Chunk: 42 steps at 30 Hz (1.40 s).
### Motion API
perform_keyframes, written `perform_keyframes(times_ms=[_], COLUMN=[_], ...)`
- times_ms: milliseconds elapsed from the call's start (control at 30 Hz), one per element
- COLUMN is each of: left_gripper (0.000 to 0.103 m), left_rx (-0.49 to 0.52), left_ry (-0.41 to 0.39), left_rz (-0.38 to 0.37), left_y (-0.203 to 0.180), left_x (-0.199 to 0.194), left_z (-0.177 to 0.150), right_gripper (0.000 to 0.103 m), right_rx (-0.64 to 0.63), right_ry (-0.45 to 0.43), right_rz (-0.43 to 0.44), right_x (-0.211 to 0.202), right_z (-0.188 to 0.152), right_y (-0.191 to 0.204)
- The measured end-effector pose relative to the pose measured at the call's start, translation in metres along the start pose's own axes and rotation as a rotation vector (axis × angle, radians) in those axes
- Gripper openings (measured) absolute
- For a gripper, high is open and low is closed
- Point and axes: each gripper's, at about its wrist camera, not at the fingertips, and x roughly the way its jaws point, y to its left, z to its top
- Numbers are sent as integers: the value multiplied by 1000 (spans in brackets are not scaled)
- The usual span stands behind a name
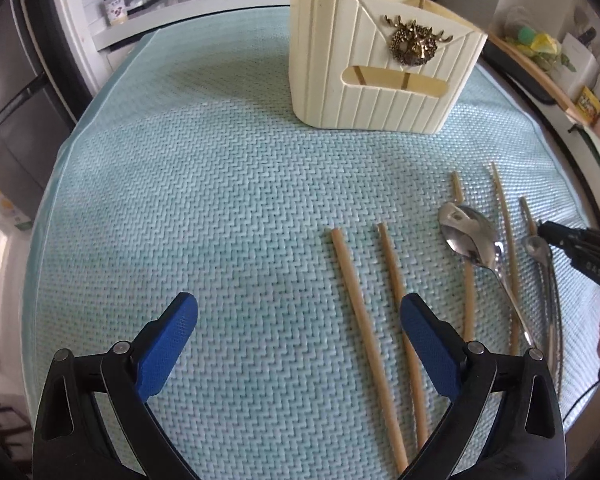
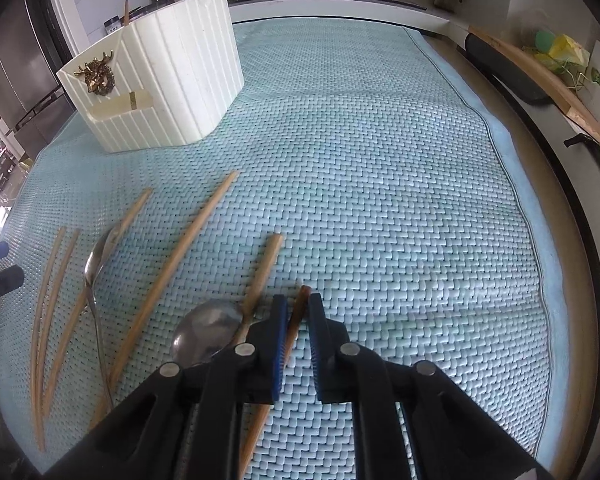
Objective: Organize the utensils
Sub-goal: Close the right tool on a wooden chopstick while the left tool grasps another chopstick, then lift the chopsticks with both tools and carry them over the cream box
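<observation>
Pick-up step in hand: right gripper (image 2: 298, 312) nearly closed, pads pinching 1 brown-tipped chopstick (image 2: 296, 310) lying on the mat. Long axis along the fingers, tip ahead. Left gripper (image 1: 298, 334) wide open, empty. Next, probably: lift, tip upright, carry to holder (image 2: 180, 80) far ahead-left.

Mat (image 1: 220, 184): woven cloth, matt, coarse herringbone texture. Chopsticks (image 1: 364, 344): bare wood, matt. Spoons (image 1: 466, 236): polished metal, glossy. Utensil holder (image 1: 372, 64): cream plastic, ribbed, satin; brass-look metal emblem (image 1: 414, 42). Hand-held gripper pads (image 1: 168, 344): blue textured rubber-like finish.
</observation>
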Motion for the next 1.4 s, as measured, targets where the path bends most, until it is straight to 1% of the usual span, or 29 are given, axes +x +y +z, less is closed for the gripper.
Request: perform_keyframes(times_ms=[67, 167, 200, 300, 367, 400, 467, 533, 600, 700, 800, 900, 1033, 1067, 1133, 1267, 1300, 1400], left_gripper=[90, 80, 79, 68, 47, 41, 16, 9, 6, 4, 4, 4, 4, 4, 4, 4, 4, 4], left_rx=[17, 40, 48, 55, 66, 70, 72, 69, 59, 37, 26, 10, 13, 13, 15, 18, 18, 23], left_ry=[29, 74, 85, 77, 77, 80, 81, 77, 70, 61, 4, -56, -147, -169, -211, -283, -298, -331], left_rz=[30, 36, 35, 11, -7, -17, -33, -42, -63, -99, -125, -158, -188, -195, -212, -237, -240, -251], left_y=[-4, -9, -11, -12, -17, -19, -23, -26, -26, -22, -15, -6, 4, 2, 4, 5, 6, 11], left_x=[11, 23, 26, 23, 21, 21, 19, 19, 19, 14, -8, -38, -84, -93, -116, -147, -154, -169], left_z=[5, 7, 6, 9, 12, 13, 14, 15, 15, 16, 14, 16, 17, 22, 23, 23, 20, 14], right_gripper=[10, 10, 10, 10, 10, 10, 9, 7, 6, 6, 6, 6, 6, 6, 6, 6, 6, 6], right_rx=[-1, -2, -3, 2, 11, 26, 60, 78, 94, 152, 201, 212, 188, 180, 161, 112, 98, 57], right_ry=[1, 5, 7, 14, 19, 22, 25, 24, 25, 20, -11, -61, -135, -155, -196, -278, -297, -352], right_rz=[3, 6, 7, 11, 12, 15, 22, 24, 30, 77, 121, 159, 196, 204, 220, 237, 236, 237], right_x=[0, 2, 3, 3, 4, 5, 5, 6, 5, 4, -8, -30, -68, -79, -100, -143, -155, -182], right_z=[0, 3, 4, 7, 9, 11, 12, 13, 15, 15, 15, 17, 20, 21, 19, 14, 11, 5], right_y=[-1, -3, -5, -7, -8, -9, -12, -15, -18, -31, -44, -50, -49, -48, -47, -37, -25, -14])
